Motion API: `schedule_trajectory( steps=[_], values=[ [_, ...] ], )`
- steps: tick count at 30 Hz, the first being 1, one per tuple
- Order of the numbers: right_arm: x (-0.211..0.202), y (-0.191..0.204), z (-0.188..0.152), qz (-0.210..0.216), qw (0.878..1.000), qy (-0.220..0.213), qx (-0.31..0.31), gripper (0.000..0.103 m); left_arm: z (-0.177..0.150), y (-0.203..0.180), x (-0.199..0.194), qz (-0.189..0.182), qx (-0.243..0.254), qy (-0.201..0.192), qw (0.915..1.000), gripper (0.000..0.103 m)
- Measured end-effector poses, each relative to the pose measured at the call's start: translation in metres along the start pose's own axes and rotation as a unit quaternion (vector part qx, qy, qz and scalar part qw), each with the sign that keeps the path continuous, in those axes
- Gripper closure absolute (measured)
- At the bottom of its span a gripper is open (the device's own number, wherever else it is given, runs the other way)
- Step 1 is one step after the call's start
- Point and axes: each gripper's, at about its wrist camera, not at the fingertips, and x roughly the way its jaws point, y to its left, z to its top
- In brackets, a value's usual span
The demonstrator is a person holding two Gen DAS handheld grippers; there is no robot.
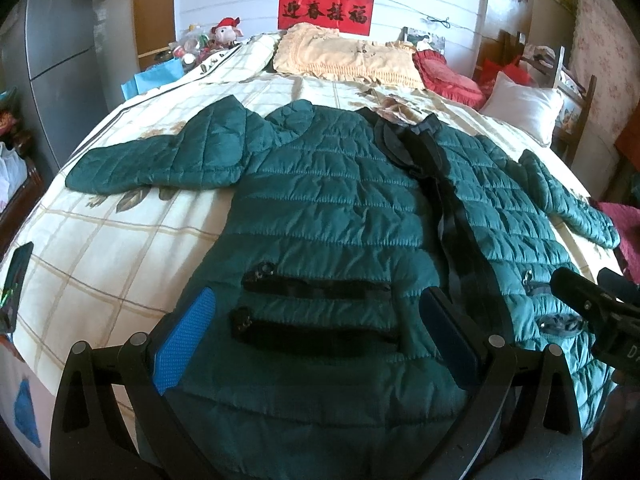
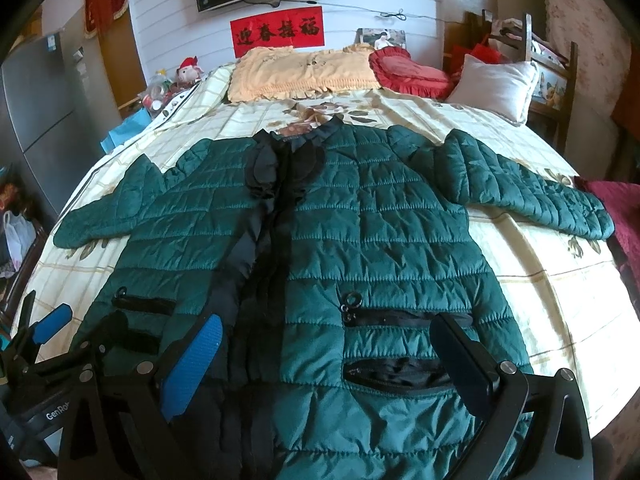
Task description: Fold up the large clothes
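Note:
A dark green quilted jacket point(image 1: 332, 200) point(image 2: 380, 232) lies flat, front side up, on the bed, sleeves spread to both sides and collar toward the pillows. A black placket runs down its middle, and black zip pockets sit near the hem. My left gripper point(image 1: 316, 320) is open above the jacket's left pockets, blue-padded fingers point(image 1: 184, 340) wide apart and holding nothing. My right gripper point(image 2: 332, 356) is open above the right pockets near the hem. In the right wrist view the left gripper point(image 2: 44, 332) appears at the lower left; the right gripper's body point(image 1: 600, 312) shows in the left wrist view.
The bed sheet point(image 1: 120, 248) is cream with a check pattern. Pillows lie at the head: a yellow one point(image 2: 300, 72), a red one point(image 2: 412, 72), a white one point(image 2: 496, 88). A grey fridge point(image 1: 56, 48) stands left. A phone point(image 1: 16, 280) rests at the bed's left edge.

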Motion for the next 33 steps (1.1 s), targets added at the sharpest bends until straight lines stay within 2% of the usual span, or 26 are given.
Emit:
schedule_trajectory(
  steps=[16, 24, 33],
  values=[
    [0.022, 0.016, 0.047, 0.010, 1.000, -0.011, -0.017, 0.000, 0.042, 0.015, 0.024, 0.023, -0.010, 0.000, 0.9997, 0.001],
    [0.049, 0.023, 0.078, 0.020, 1.000, -0.006, -0.020, 0.000, 0.069, 0.023, 0.044, 0.030, -0.014, 0.005, 0.9994, 0.001],
    [0.080, 0.032, 0.112, 0.013, 0.999, -0.006, -0.030, 0.000, 0.092, 0.034, 0.071, 0.033, -0.028, 0.020, 0.9989, 0.001]
  ],
)
